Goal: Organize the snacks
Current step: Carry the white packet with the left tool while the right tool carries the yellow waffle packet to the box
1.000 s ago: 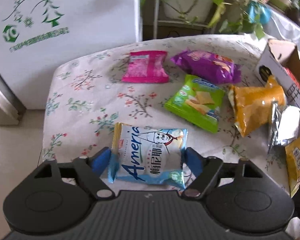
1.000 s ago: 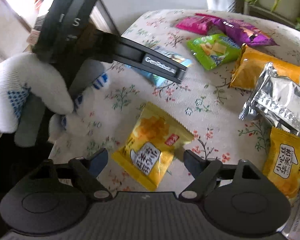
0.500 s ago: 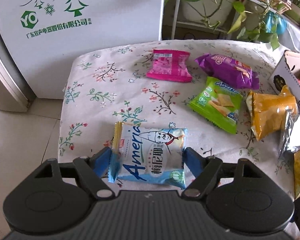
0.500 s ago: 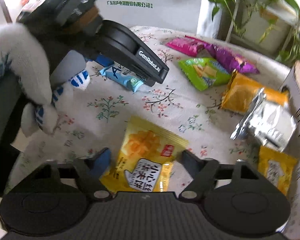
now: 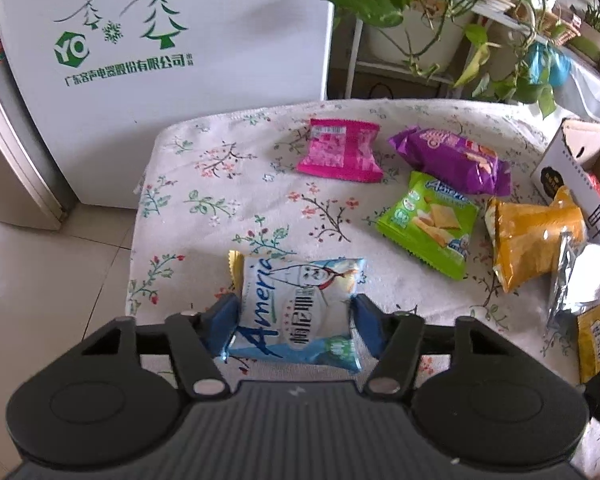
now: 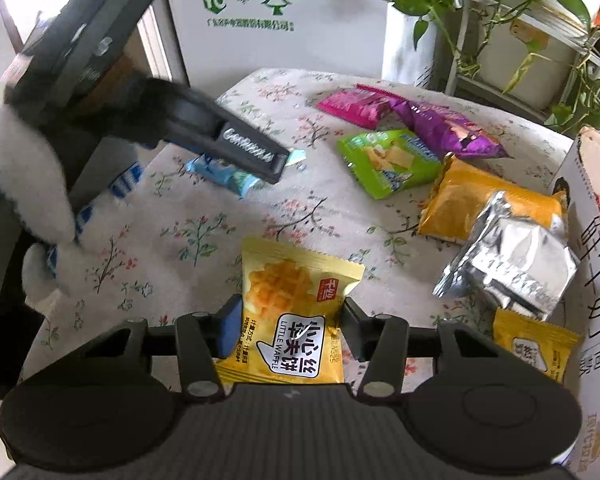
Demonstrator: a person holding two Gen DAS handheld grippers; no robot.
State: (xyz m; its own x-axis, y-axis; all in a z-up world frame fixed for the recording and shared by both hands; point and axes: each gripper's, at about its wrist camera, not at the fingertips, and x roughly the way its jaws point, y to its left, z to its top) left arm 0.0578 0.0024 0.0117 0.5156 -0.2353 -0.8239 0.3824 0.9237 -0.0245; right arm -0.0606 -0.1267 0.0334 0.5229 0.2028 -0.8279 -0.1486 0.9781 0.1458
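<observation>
My left gripper (image 5: 294, 326) is shut on a light blue snack pack (image 5: 296, 308), held above the floral tablecloth (image 5: 228, 184); the pack also shows in the right wrist view (image 6: 224, 172) under the left gripper's body. My right gripper (image 6: 286, 330) is shut on a yellow waffle pack (image 6: 292, 312) near the table's front. On the cloth lie a pink pack (image 5: 340, 150), a purple pack (image 5: 450, 160), a green pack (image 5: 430, 222), an orange pack (image 5: 532, 236) and a silver pack (image 6: 512, 260). Another yellow pack (image 6: 534, 346) lies by the box.
An open cardboard box (image 6: 592, 216) stands at the table's right edge. A white appliance with green print (image 5: 160, 40) stands behind the table, with potted plants (image 5: 440, 20) on a rack to its right. Tiled floor (image 5: 52, 280) lies left of the table.
Both grippers have risen and pulled back with their packs. The right gripper's fingers have closed in on the yellow waffle pack, which now sits squarely between them.
</observation>
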